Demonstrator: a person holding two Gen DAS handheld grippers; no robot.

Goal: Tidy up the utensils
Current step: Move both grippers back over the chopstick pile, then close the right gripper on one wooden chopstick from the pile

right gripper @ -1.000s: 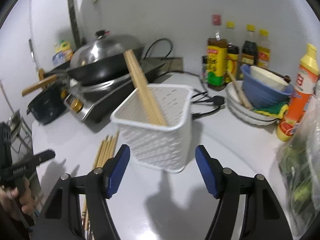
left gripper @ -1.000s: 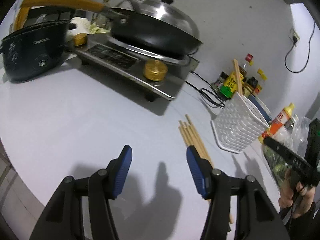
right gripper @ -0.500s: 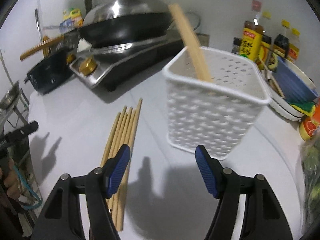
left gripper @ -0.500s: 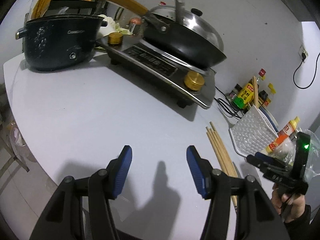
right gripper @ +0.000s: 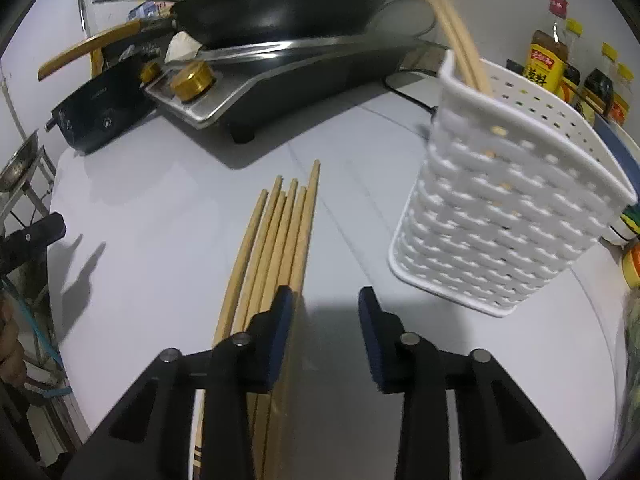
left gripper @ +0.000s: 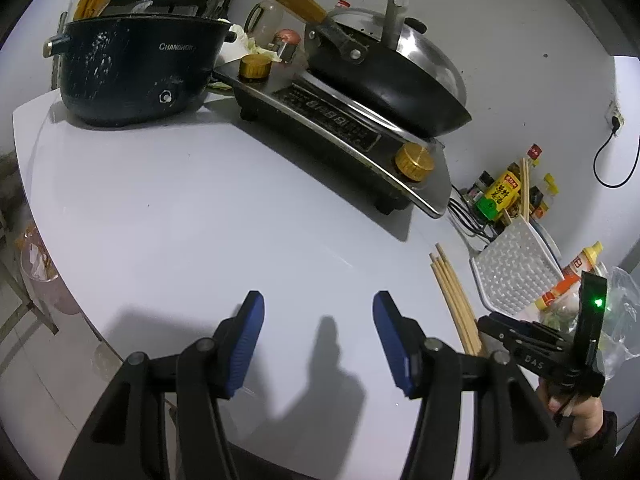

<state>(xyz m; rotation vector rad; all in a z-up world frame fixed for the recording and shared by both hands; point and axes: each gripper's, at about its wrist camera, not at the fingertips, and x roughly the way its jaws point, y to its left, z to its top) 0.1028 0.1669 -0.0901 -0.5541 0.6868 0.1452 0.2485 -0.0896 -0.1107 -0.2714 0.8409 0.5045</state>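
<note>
Beside loose chopsticks [right gripper: 276,240], basket [right gripper: 508,216], only right view

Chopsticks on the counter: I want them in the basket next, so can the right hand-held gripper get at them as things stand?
Probably yes. The right hand-held gripper hangs over the near end of the chopsticks, jaws just narrowed, nothing gripped yet. The white basket stands clear to one side.

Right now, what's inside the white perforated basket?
Two wooden chopsticks stand in the white basket, leaning out over its rim at the near corner. Their lower ends show only as specks through the holes; the basket's floor is hidden by its wall.
</note>
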